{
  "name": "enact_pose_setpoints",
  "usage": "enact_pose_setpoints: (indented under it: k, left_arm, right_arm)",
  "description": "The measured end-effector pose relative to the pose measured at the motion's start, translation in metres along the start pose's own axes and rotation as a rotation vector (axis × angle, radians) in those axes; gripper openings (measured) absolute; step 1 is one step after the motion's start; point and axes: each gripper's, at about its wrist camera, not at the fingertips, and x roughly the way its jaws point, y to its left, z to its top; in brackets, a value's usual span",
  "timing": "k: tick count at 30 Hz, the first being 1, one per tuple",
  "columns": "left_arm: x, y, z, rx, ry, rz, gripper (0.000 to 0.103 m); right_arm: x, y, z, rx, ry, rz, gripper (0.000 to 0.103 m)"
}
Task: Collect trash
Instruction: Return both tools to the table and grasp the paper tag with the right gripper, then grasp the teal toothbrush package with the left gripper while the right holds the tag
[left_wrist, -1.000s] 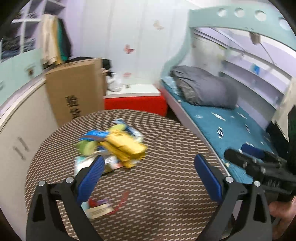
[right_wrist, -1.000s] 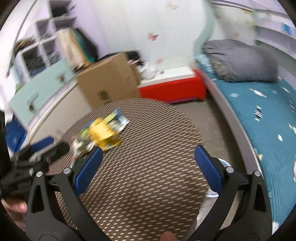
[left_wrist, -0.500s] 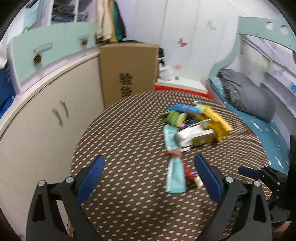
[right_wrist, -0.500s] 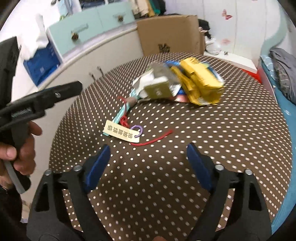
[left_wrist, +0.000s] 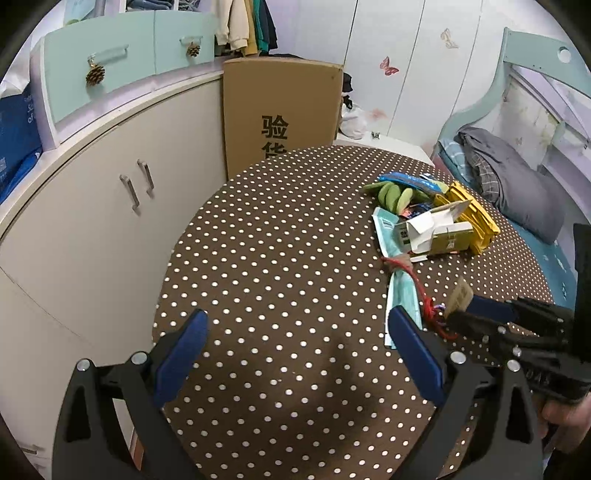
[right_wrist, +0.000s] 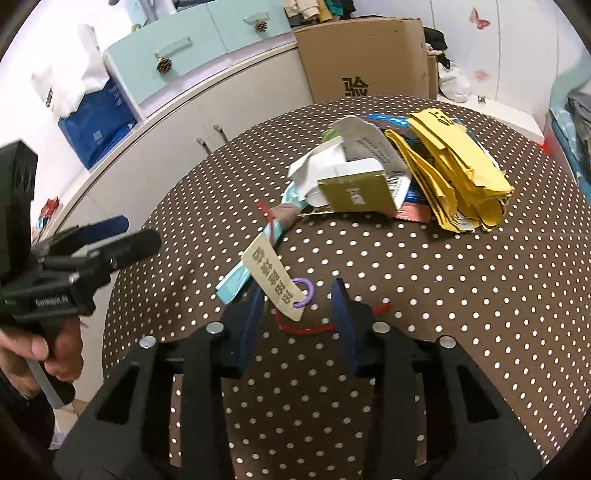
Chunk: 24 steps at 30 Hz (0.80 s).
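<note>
While the right claw (right_wrist: 298, 295) closes around the paper tag (right_wrist: 275, 282) between its jaws, the left claw (left_wrist: 295, 332) hangs open; lifting probably comes next.

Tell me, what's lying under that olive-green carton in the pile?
The olive-green carton rests on a teal wrapper, a red-edged packet and yellow bags. Whatever lies deeper beneath it is covered.

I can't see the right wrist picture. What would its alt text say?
The right gripper is closing around a cream paper tag with a red string on a dotted brown table. Behind lies a pile of boxes and yellow wrappers.
</note>
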Motion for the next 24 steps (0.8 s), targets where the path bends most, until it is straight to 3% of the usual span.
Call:
enact_pose_setpoints:
  k: [7,15,24]
  left_arm:
    - [0.009,-0.019,0.003,0.026,0.015,-0.024,0.095]
    - [0.013,-0.027,-0.001,0.039,0.028,-0.024,0.095]
    - [0.015,-0.045,0.0,0.089,0.023,-0.047,0.095]
  right_arm:
    - [0.01,0.001,0.001,-0.02,0.019,-0.024,0.031]
    - [0.016,0.019,-0.003,-0.162,0.022,-0.111,0.005]
    - [-0.009,-0.018,-0.013,-0.027,-0.035,-0.103,0.005]
